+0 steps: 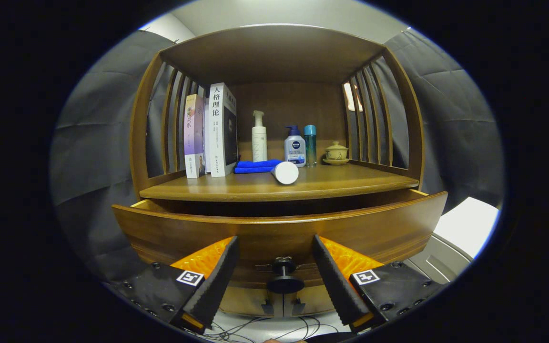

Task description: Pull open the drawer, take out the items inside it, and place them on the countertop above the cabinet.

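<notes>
The wooden drawer (279, 228) stands pulled out from under the countertop (274, 186) of the cabinet; its inside is hidden behind its front panel. A dark round knob (284, 278) on the drawer front sits between my fingers, which are spread wide on either side without touching it. My gripper (277, 252) is open and level with the drawer front. On the countertop a white tube (285, 172) lies on its side, in front of a folded blue cloth (255, 166).
On the shelf stand books (211, 136) at the left, a white pump bottle (259, 137), a blue-capped bottle (295, 146), a teal bottle (310, 144) and a lidded cup on a saucer (336, 153). Slatted sides flank the shelf. Cables lie on the floor below.
</notes>
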The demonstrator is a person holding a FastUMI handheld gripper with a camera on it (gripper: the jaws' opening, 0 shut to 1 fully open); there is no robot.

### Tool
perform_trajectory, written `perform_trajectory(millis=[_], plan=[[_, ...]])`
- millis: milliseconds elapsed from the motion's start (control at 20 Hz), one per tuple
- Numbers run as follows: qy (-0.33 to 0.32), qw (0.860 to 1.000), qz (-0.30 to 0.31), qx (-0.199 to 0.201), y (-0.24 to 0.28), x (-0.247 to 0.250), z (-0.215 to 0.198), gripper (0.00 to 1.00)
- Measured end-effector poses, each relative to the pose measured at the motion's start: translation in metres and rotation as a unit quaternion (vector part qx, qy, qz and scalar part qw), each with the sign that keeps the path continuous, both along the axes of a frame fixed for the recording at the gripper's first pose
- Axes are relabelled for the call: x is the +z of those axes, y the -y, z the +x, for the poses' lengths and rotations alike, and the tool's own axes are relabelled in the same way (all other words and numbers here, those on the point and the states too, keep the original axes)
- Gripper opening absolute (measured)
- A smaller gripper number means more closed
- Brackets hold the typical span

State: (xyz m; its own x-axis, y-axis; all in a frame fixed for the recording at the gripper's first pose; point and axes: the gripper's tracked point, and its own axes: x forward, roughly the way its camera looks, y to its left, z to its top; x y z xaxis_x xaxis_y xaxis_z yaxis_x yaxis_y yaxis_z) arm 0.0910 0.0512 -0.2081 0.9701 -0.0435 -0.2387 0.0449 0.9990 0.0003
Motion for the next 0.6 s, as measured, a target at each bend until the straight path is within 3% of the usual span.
perform_trajectory(millis=[600], plan=[[-0.001, 1.0, -0.006, -0.002, 0.001, -0.005, 0.036, 0.98]])
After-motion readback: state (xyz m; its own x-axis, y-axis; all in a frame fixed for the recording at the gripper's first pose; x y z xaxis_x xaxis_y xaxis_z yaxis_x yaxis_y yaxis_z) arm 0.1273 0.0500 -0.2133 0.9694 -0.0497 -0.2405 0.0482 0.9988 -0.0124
